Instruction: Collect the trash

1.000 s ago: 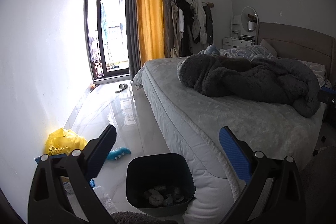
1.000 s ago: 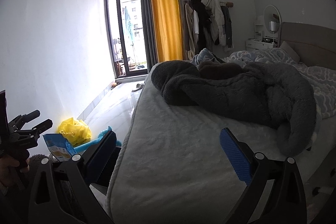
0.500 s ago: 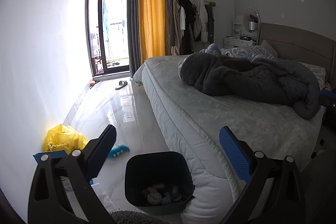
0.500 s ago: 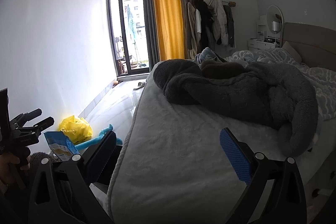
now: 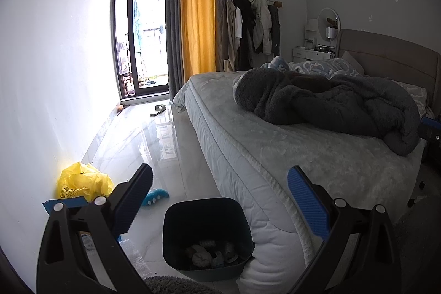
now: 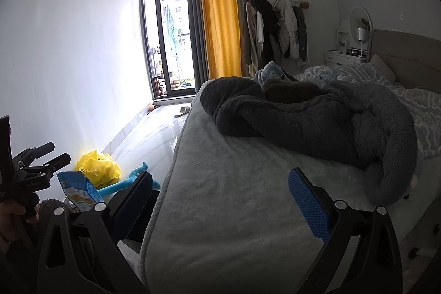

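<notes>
A dark bin [image 5: 206,236] with several bits of trash inside stands on the floor against the bed corner, below my left gripper [image 5: 220,200], which is open and empty. A yellow plastic bag [image 5: 82,182] lies by the left wall, also in the right wrist view [image 6: 99,166]. A blue snack packet [image 6: 78,190] stands near it, its top edge showing behind my left finger [image 5: 64,204]. A teal toy [image 5: 155,196] lies on the floor. My right gripper [image 6: 220,200] is open and empty over the bed. The left gripper shows at the left edge of the right wrist view [image 6: 41,156].
The bed [image 5: 317,156] with a heaped grey blanket [image 5: 330,106] fills the right side. Glossy white floor [image 5: 154,145] runs to the balcony door, with a slipper [image 5: 158,110] on it. A grey fluffy rug [image 5: 176,285] lies at the near edge. White wall on the left.
Both views have drifted slightly up and back; the bin sits a little lower in the left view. Both grippers stay open and empty.
</notes>
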A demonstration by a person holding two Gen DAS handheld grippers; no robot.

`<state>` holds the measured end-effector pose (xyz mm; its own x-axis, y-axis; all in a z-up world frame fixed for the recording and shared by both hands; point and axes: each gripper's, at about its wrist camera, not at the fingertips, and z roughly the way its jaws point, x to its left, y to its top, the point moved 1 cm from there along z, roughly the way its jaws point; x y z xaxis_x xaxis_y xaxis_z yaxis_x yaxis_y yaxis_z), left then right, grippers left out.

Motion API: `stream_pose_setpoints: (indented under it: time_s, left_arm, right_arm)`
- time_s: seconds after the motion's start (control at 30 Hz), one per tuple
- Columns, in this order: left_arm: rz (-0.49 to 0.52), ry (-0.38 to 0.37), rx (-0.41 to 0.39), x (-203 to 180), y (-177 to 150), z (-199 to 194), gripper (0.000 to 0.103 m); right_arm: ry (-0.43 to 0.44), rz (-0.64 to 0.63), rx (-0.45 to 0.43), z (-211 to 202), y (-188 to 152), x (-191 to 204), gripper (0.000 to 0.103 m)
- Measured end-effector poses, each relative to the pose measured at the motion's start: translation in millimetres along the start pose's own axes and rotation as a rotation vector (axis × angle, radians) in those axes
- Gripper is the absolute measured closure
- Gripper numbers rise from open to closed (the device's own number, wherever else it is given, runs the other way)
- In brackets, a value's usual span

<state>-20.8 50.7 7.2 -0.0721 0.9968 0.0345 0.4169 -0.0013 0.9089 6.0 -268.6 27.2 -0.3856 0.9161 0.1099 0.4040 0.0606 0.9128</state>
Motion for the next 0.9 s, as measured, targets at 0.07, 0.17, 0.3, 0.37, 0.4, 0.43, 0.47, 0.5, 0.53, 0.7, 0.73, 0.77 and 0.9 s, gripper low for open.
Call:
stream_pose_setpoints:
  time_s: [0.07,0.17,0.3,0.37,0.4,0.43,0.47,0.5,0.53,0.7,0.73,0.77,0.9]
  left_arm:
    - [0.001,-0.001,0.000,-0.1,-0.2,0.8,0.003]
    - [0.001,-0.001,0.000,0.0,-1.0,0.9,0.003]
    - [0.001,-0.002,0.000,0.1,-1.0,0.8,0.003]
    - [0.001,-0.001,0.001,0.1,-0.9,0.9,0.003]
    - [0.001,-0.001,0.001,-0.1,-1.3,0.5,0.003]
    - [0.000,-0.002,0.000,0.1,-0.8,0.8,0.003]
    - [0.000,-0.002,0.000,0.1,-0.7,0.8,0.003]
    - [0.000,-0.002,0.000,0.1,-0.7,0.8,0.003]
    - [0.000,-0.002,0.001,0.2,-0.7,0.8,0.003]
    - [0.001,-0.002,0.000,0.2,-0.6,0.7,0.003]
    - [0.000,-0.002,0.000,0.3,-0.5,0.8,0.003]
    - [0.000,-0.002,0.001,0.2,-0.8,0.6,0.003]
    - [0.000,-0.002,0.001,0.5,-0.5,0.7,0.003]
  right_arm:
    - [0.001,0.001,0.001,0.0,0.1,0.1,0.003]
    - [0.000,0.002,0.000,-0.8,-1.1,-0.2,0.003]
    - [0.000,0.002,0.001,-0.5,-0.8,-0.6,0.003]
    - [0.000,0.002,0.001,-0.5,-0.6,-0.7,0.003]
    - [0.000,0.002,0.001,-0.5,-0.6,-0.6,0.003]
    - [0.000,0.001,0.001,-0.5,-0.6,-0.6,0.003]
    - [0.000,0.002,0.001,-0.5,-0.6,-0.5,0.003]
    - [0.000,0.002,0.001,-0.6,-0.5,-0.4,0.003]
    - [0.000,0.002,0.001,-0.6,-0.5,-0.4,0.003]
    - [0.000,0.002,0.001,-0.8,-0.4,0.0,0.003]
    - [0.000,0.002,0.001,-0.8,-0.4,0.1,0.003]
    - [0.000,0.001,0.001,-0.8,-0.4,0.2,0.003]
    - [-0.003,-0.002,0.002,-1.1,-2.4,0.5,0.003]
